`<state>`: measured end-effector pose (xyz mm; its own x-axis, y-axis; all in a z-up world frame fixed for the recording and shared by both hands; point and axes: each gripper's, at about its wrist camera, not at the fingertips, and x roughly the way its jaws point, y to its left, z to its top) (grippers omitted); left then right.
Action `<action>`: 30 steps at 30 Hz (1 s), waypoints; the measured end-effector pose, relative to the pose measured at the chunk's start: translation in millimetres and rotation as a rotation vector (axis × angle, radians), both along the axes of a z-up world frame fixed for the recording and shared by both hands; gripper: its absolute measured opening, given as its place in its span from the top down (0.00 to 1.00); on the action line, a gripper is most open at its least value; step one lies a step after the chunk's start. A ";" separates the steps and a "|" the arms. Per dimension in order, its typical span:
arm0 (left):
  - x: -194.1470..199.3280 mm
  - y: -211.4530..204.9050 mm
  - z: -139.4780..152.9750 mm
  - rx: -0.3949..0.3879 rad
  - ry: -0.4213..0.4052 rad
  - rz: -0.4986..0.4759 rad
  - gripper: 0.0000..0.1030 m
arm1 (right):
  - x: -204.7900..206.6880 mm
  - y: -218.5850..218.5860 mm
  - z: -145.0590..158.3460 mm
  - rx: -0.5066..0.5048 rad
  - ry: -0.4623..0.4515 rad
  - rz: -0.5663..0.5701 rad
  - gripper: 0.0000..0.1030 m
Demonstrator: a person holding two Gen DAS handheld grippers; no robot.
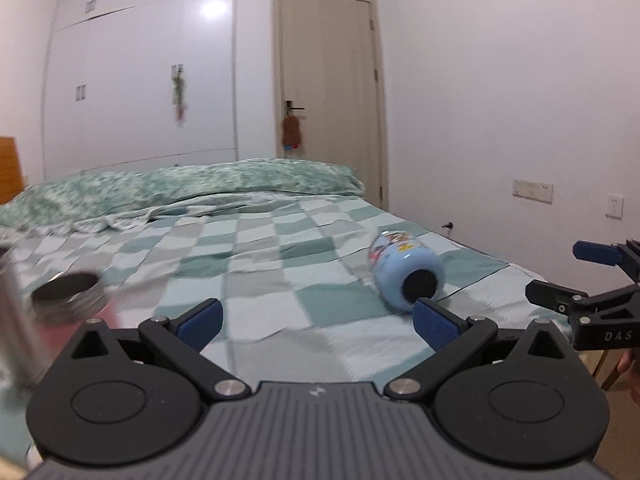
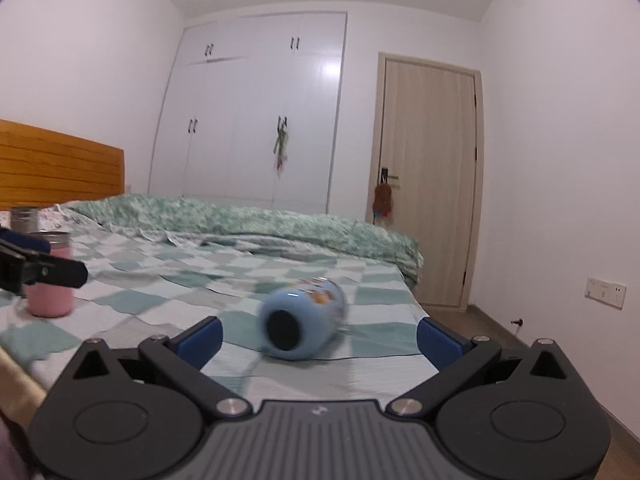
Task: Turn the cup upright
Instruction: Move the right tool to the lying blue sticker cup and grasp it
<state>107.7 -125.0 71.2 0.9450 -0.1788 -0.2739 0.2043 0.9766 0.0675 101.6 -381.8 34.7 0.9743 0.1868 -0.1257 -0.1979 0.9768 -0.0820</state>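
A light blue cup [image 1: 404,274] with a cartoon print lies on its side on the checked bedspread [image 1: 260,256], its dark mouth facing me. My left gripper [image 1: 316,320] is open and empty, the cup just beyond its right fingertip. In the right wrist view the cup [image 2: 302,320] lies between and just past the open, empty fingers of my right gripper [image 2: 320,338]. The right gripper also shows open at the right edge of the left wrist view [image 1: 560,276]. The left gripper's finger [image 2: 48,270] shows at the left edge of the right wrist view.
A pink cup with a metal rim [image 2: 50,276] stands upright on the bed at the left, a metal container [image 2: 24,219] behind it. A folded green quilt [image 2: 260,220] lies across the far bed. Wooden headboard [image 2: 60,164] left; door [image 2: 428,184] and wall right.
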 end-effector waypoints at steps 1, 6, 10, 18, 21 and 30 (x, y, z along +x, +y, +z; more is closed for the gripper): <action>8.9 -8.0 3.2 0.009 0.006 -0.008 0.00 | 8.0 -6.7 1.9 -0.001 0.011 -0.001 0.00; 52.1 -45.9 16.7 0.063 0.025 -0.042 0.00 | 53.2 -34.1 12.3 -0.015 0.075 0.015 0.00; 87.2 -73.1 24.7 0.120 0.067 -0.061 0.00 | 85.7 -48.0 19.3 -0.032 0.136 0.034 0.00; 158.6 -107.9 28.9 0.153 0.210 -0.080 0.00 | 147.3 -69.9 25.6 -0.059 0.285 0.044 0.00; 177.9 -119.3 25.1 0.183 0.250 -0.090 0.00 | 162.2 -72.6 23.6 -0.082 0.321 0.038 0.00; 242.1 -152.3 5.5 0.259 0.421 -0.088 0.00 | 197.5 -84.2 9.6 -0.130 0.413 0.075 0.00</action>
<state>349.8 -277.3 76.6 0.7272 -0.1281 -0.6744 0.3464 0.9166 0.1995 299.1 -466.1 44.3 0.8218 0.2124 -0.5287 -0.3100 0.9453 -0.1021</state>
